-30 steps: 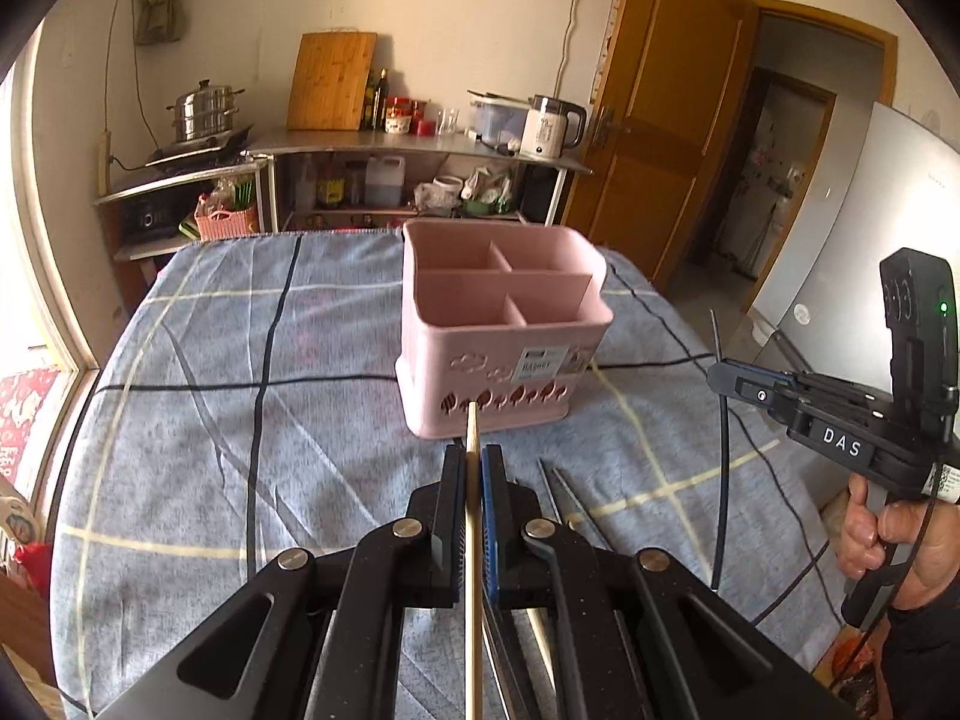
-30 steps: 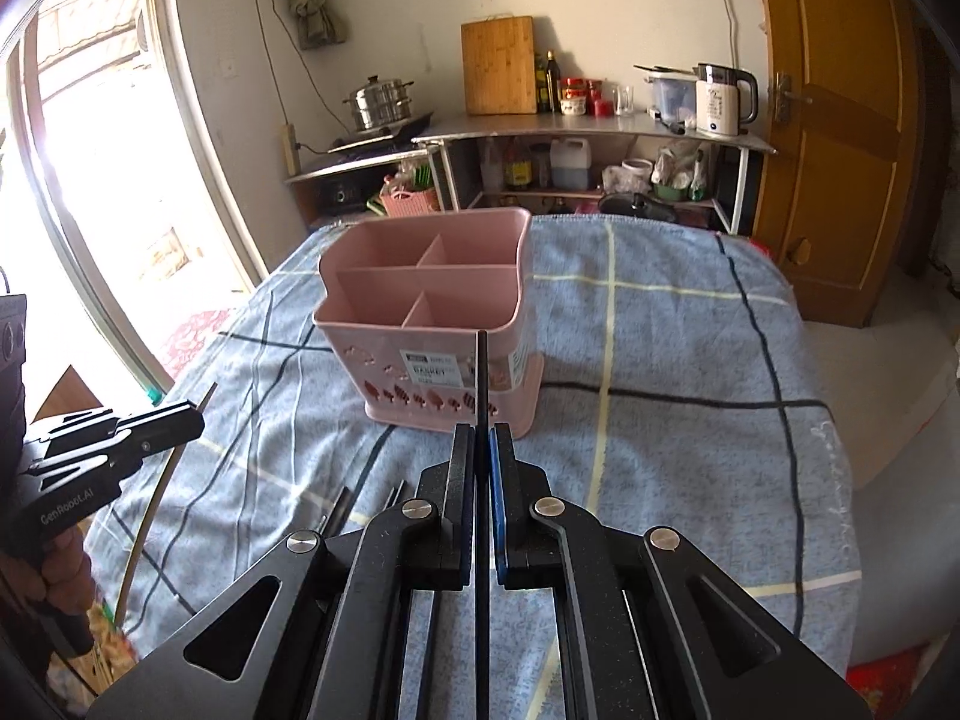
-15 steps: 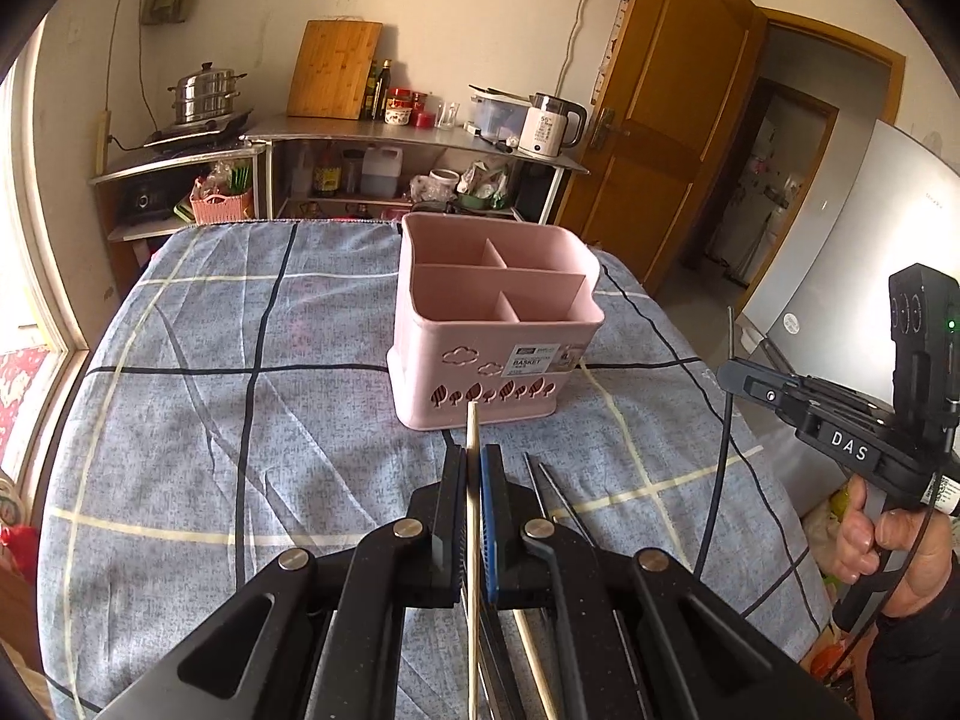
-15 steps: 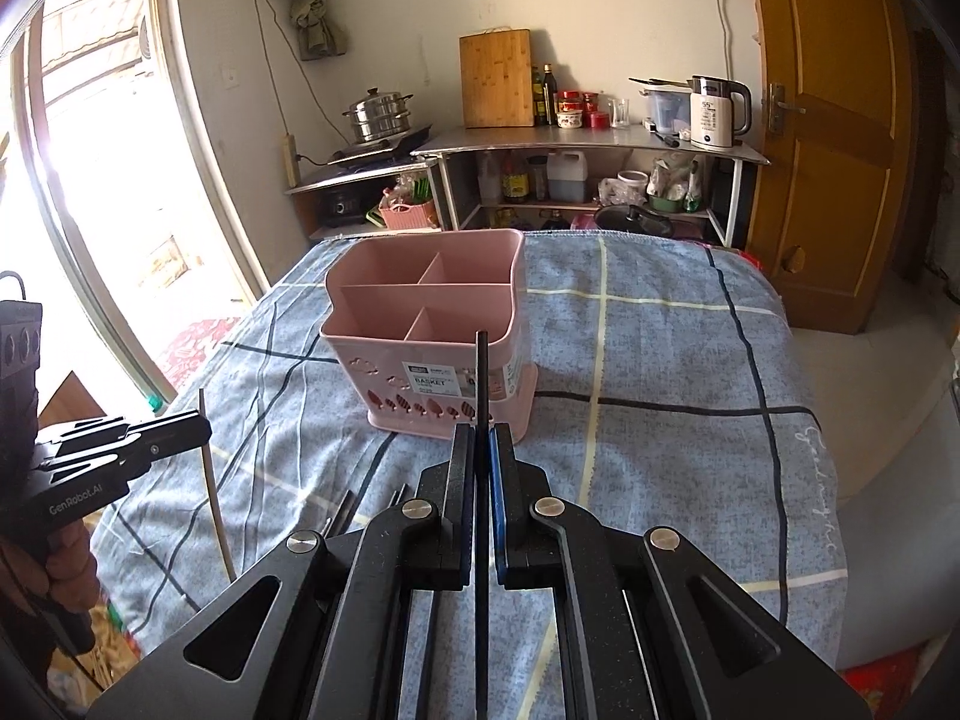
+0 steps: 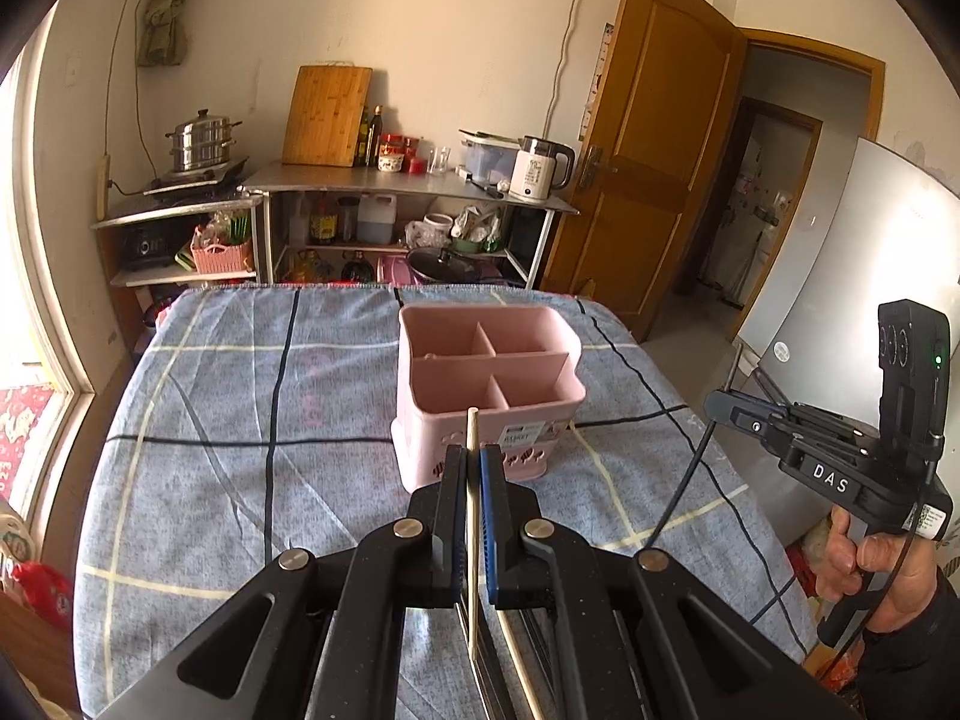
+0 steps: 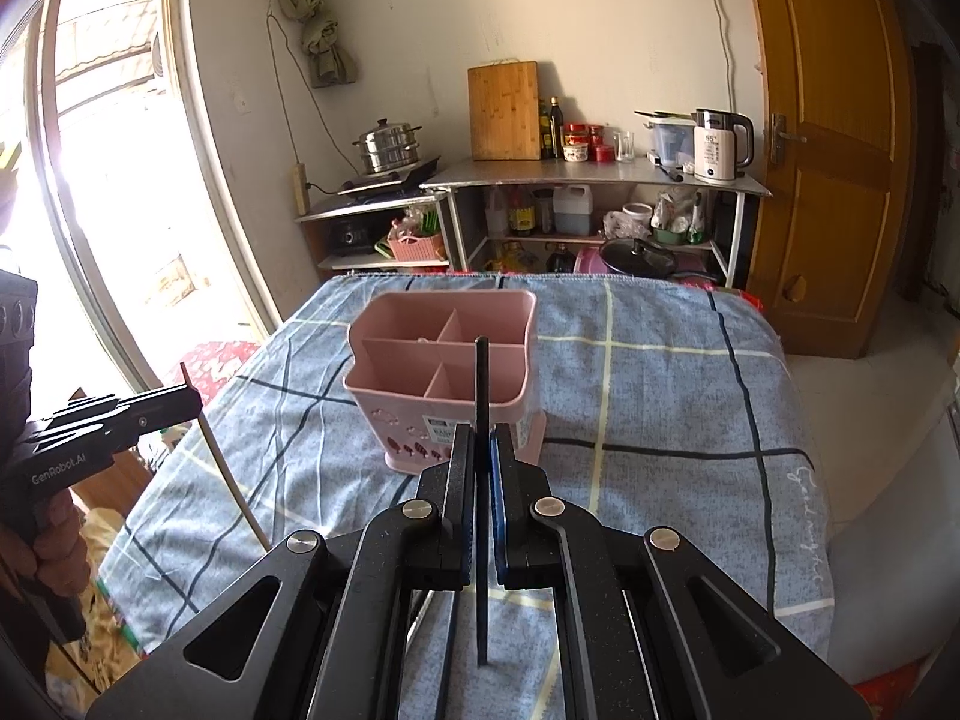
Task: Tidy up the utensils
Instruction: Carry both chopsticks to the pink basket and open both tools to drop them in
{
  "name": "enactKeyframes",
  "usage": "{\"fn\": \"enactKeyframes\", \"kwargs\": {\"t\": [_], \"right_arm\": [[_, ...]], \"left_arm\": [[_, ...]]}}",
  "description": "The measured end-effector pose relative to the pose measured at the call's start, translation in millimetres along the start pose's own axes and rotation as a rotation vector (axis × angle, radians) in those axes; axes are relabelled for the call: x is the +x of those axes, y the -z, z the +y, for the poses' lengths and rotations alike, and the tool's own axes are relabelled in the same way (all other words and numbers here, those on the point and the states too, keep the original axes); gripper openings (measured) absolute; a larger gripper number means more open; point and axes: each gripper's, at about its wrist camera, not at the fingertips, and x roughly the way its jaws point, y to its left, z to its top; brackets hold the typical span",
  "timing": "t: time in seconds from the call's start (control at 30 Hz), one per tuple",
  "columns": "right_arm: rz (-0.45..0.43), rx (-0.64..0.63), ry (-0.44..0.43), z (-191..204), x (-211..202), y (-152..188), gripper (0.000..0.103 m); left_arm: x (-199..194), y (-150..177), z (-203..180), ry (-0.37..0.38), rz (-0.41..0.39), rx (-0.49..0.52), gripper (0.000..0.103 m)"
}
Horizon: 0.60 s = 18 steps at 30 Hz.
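Wooden chopstick (image 5: 472, 516) clamped in left gripper (image 5: 472, 468), black chopstick (image 6: 481, 480) pinched in right gripper (image 6: 481, 450), both short of the pink caddy (image 5: 420, 420), probably hovering above tablecloth (image 5: 240, 420).

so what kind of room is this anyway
Most likely a home kitchen or kitchen-dining room. Against the back wall a metal shelf carries an electric kettle, a leaning wooden cutting board and sauce bottles, with a steamer pot beside it.

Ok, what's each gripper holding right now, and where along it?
Left gripper pinches a wooden chopstick near its upper end. Right gripper pinches a black chopstick nearer its middle. Both sticks stand roughly upright.
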Motion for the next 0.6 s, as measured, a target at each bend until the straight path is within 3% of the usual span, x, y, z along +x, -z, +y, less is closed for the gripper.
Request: {"fn": "enactKeyframes", "kwargs": {"t": [0.6], "right_arm": [[-0.154,0.017,-0.073,16.9,-7.0,-86.2,0.005]], "left_arm": [[6.0,-117.4,-4.2,0.008,-0.144,-0.001,0.004]]}}
